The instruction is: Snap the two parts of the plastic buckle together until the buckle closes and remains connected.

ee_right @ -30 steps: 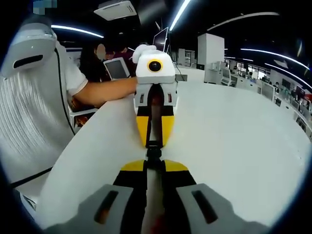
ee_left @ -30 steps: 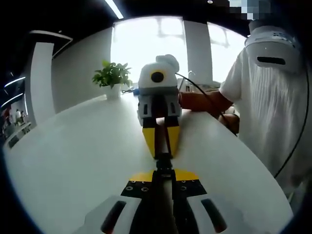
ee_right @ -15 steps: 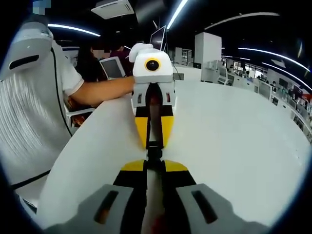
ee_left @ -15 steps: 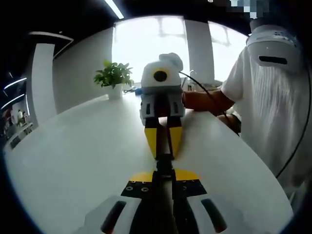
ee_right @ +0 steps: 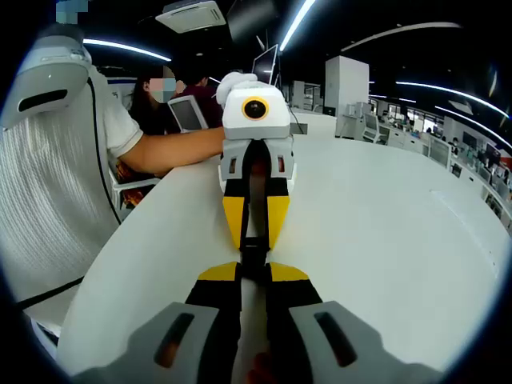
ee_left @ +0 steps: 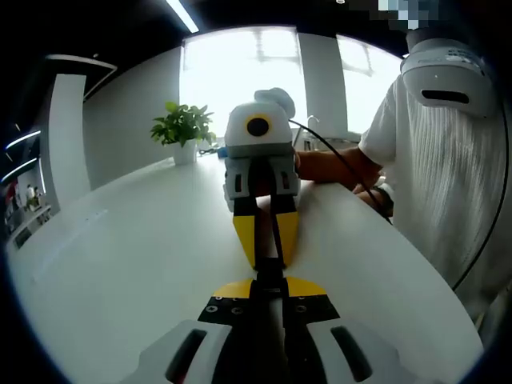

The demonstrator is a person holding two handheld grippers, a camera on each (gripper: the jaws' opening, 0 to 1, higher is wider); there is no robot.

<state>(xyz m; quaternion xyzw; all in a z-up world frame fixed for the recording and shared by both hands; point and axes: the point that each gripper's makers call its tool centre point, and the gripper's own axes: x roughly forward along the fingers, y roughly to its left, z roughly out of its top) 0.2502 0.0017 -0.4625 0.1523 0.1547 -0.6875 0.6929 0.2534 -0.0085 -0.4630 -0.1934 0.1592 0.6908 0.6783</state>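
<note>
Grippers, left (ee_left: 270, 282) and right (ee_right: 253, 266), meet tip-to-tip gripping buckle (ee_left: 270, 270).

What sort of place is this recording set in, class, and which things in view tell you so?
Probably an open-plan office. The right gripper view shows rows of desks under long ceiling light strips and a monitor. The left gripper view shows a large white table with a potted plant by a bright window.

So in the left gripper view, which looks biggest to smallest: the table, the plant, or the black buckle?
1. Table, by far the largest.
2. Plant, small, but it stands at the table's far edge, so distance shrinks it.
3. Buckle, a thin black strip between the two grippers' jaws; close to the camera, yet it looks smallest.
</note>
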